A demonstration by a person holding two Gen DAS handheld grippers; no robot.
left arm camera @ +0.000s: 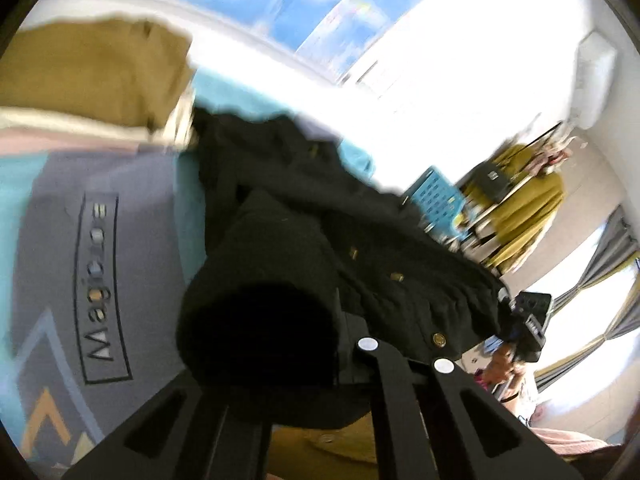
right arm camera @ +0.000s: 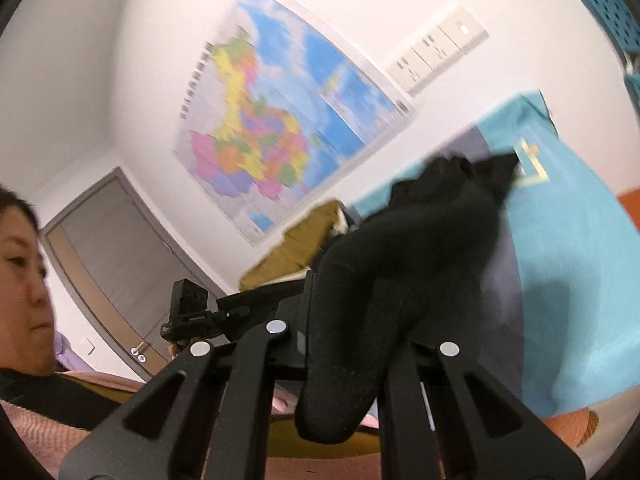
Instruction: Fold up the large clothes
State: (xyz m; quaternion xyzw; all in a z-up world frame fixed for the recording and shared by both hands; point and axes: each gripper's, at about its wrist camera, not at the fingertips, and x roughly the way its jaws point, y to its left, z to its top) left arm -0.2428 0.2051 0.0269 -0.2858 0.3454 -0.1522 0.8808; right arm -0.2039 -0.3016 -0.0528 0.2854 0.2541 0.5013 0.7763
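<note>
- The black knit button-up cardigan with brass buttons [left arm camera: 360, 248] hangs bunched in front of both my cameras, lifted above the grey and turquoise printed mat [left arm camera: 52, 220] lying on the surface.
- My left tongs [left arm camera: 304, 344] are clenched on a rolled black sleeve end of the cardigan, which fills the gap between the fingers.
- My right tongs [right arm camera: 360, 340] are clenched on another thick fold of the same cardigan [right arm camera: 400, 264]; the cloth droops down between the fingers.
- A folded mustard-brown garment [left arm camera: 92, 76] sits on the far left part of the mat, just beside the cardigan.
- In the right view a colourful wall map [right arm camera: 276, 120] hangs on the white wall, with a grey door [right arm camera: 116, 256] to its left.
- A blue perforated plastic basket [left arm camera: 436, 196] stands far right in the left view, near a yellow garment [left arm camera: 528, 208] on a rack.
</note>
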